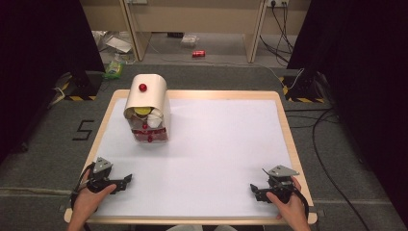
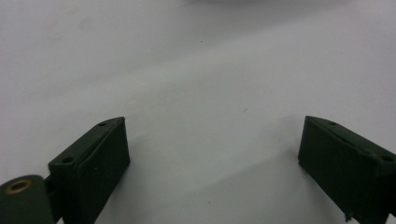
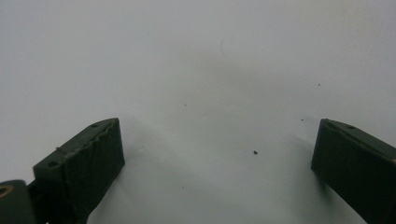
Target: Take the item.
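Bread-bin-like box (image 1: pixel 146 108) near far-left corner of desk (image 1: pixel 284 130), roll lid part-raised, cups inside. Looks light, rigid, smooth (slippery curve); best taken by red knob (image 1: pixel 143 87). Left tongs (image 1: pixel 126 179) and right tongs (image 1: pixel 253 188) gaping, empty, near edge.

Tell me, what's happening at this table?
A person sits at a white table with a hand-held gripper in each hand. The left gripper and the right gripper rest near the front edge, fingers open and holding nothing. Toward the far left stands a cream bread-bin-like box with a red knob, lid partly up, with yellow, white and red items inside. Nothing is being handled yet.
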Motion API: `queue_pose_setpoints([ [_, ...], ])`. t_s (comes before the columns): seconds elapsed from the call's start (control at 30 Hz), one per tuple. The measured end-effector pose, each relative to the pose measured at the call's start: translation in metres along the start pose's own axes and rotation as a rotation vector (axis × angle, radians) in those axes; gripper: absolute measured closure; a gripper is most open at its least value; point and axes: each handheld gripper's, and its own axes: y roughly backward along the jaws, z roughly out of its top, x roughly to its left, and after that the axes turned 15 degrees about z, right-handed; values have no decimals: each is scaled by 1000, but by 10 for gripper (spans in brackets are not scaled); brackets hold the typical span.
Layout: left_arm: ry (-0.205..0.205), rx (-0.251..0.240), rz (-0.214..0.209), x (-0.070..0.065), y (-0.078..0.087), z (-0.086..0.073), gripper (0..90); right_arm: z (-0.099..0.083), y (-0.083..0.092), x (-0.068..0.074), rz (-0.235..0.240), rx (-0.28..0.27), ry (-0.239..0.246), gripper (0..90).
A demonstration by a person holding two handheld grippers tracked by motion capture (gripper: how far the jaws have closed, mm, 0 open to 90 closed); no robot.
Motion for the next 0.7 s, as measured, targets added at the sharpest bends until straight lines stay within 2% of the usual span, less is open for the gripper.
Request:
queue_pose_setpoints([
  [0.27, 1, 1, -3, 1, 0, 0, 80, 0, 0, 0, 0, 0, 1, 27],
  [0.4, 59, -10, -43, 7, 1, -1, 86, 0, 0, 0, 0, 1, 0, 27],
  [0.43, 76, -12, -46, 9, 1, -1, 112, 0, 0, 0, 1, 1, -1, 26],
  [0.53, 78, -14, -47, 9, 2, -1, 121, 0, 0, 0, 1, 2, 3, 26],
  [0.6, 66, -20, -44, 9, 2, 0, 157, 0, 0, 0, 1, 2, -3, 25],
  [0.7, 55, -32, -54, 5, 4, 4, 155, 0, 0, 0, 1, 2, -3, 24],
])
